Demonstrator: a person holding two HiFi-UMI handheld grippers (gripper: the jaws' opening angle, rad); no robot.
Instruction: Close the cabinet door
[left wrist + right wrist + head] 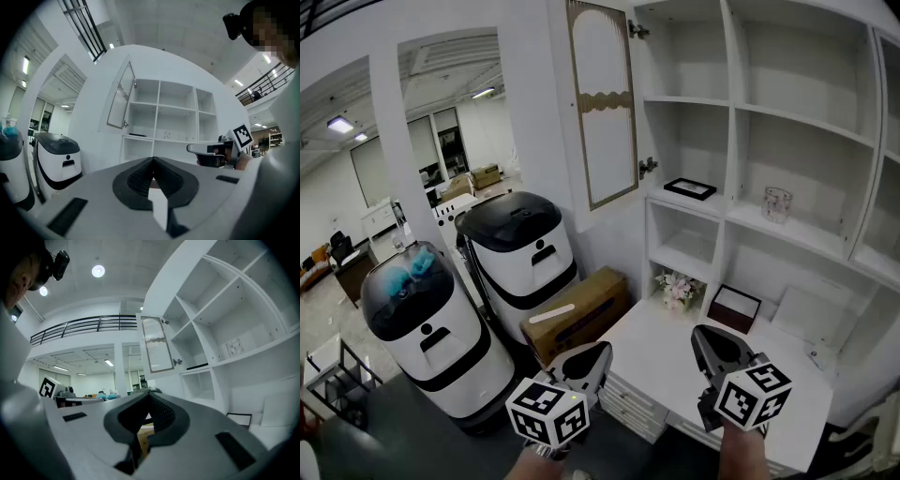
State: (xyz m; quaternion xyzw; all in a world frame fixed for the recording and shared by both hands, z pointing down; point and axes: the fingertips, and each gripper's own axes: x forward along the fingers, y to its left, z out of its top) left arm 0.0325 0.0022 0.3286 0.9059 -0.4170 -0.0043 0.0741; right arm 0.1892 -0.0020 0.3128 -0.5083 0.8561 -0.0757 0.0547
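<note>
Far left of the left fingertips: two white-and-black machines, one (422,328) with a blue item on its top, the other (520,253) behind it. A cardboard box (577,314) sits just beyond and left of the left fingertips, against the shelf unit's (727,112) base. Left gripper (596,356): held level, fingers closed tip to tip, nothing clamped. Cabinet door (602,103): open, swung out leftward, hinged on its right edge at the unit's top-left compartment. It's high above and well beyond the left fingertips, up and left of the right ones, and neither gripper touches it. Right gripper (703,337): level, fingers fully closed, empty, just right of the left gripper and apart from it, over the white counter (661,370). Past the right fingertips a flower bunch (678,289) sits in the low cubby and a dark open box (734,307) stands on the counter. Higher up there is a black frame (690,188) lying flat on a shelf, and a clear glass (776,202) further right of the tips.
</note>
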